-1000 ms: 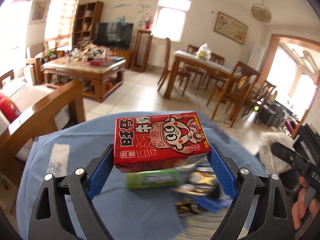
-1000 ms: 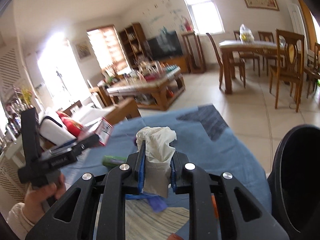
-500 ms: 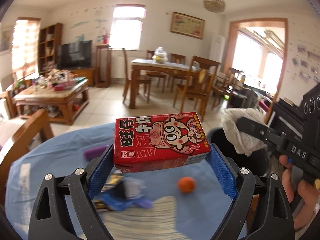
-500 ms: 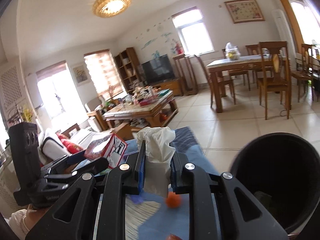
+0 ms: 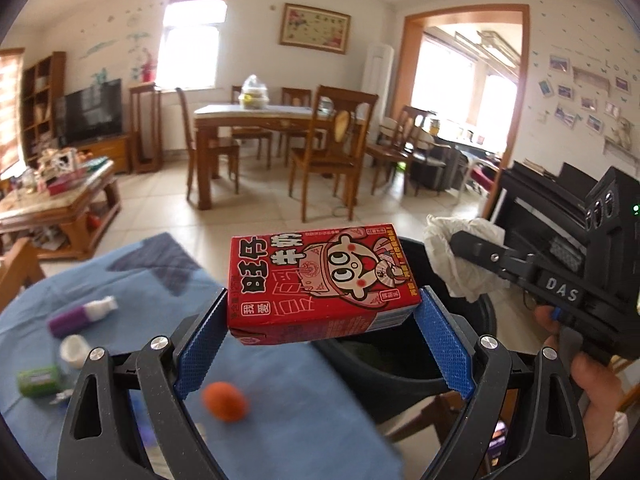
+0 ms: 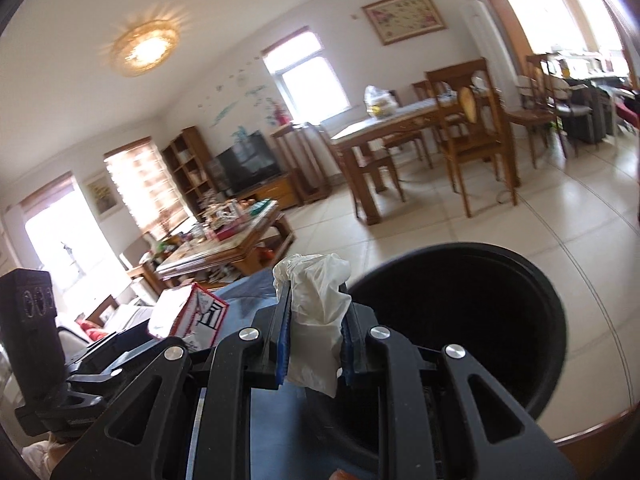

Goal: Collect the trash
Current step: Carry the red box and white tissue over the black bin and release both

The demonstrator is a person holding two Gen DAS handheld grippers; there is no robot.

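A red milk carton with a cartoon face is clamped between the blue pads of my left gripper, held over the near rim of a black trash bin. My right gripper is shut on a crumpled white tissue. In the right wrist view the black trash bin gapes just right of the tissue. The left wrist view shows the tissue and right gripper above the bin's far rim, held by a hand. The carton's end shows at left in the right wrist view.
On the blue tablecloth lie an orange ball, a purple tube, a white cap and a green pack. Beyond are a dining table with chairs and a cluttered coffee table.
Both grippers have swept right across the table with carton and tissue still gripped. The bin has come into view under and beside them.
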